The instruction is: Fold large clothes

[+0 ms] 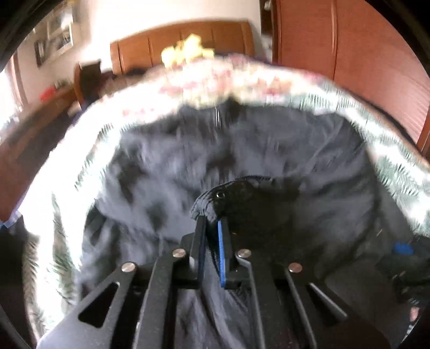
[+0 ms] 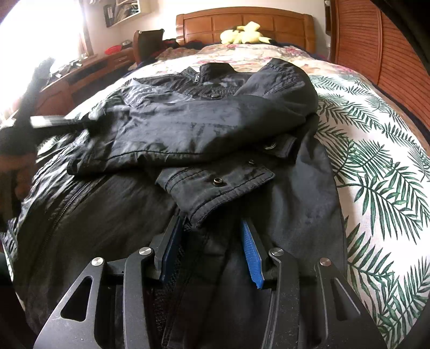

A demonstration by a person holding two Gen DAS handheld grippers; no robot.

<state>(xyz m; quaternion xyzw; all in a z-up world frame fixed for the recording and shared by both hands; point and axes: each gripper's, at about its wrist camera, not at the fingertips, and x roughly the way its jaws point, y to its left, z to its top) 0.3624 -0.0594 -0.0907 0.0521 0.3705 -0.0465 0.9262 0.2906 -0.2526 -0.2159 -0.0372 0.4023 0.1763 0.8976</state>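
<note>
Around us we see a wooden headboard (image 2: 244,22) at the bed's far end, with a yellow plush toy (image 2: 242,33) lying just before it. A wooden desk (image 2: 88,67) runs along the bed's left side, and slatted wooden wardrobe doors (image 2: 376,48) stand past its right edge. The palm-leaf bedspread (image 2: 376,171) lies bare along the right edge of the bed.

The black jacket (image 2: 188,128) covers the middle of the bed, collar toward the headboard, with both sleeves folded across its front. One snap-buttoned cuff (image 2: 217,185) lies just ahead of our right gripper (image 2: 215,231), which points down at the jacket's near hem; its blue-padded jaws stand apart with jacket fabric between them, and we cannot tell whether the pads press on it.

Our left wrist view is smeared by motion, so jacket and bedspread show only as blurs. Our left gripper (image 1: 211,220) is clamped on a dark fold of the jacket, a snap visible just above the fingertips. In the right wrist view it appears only as a blurred shape at the bed's left edge.
</note>
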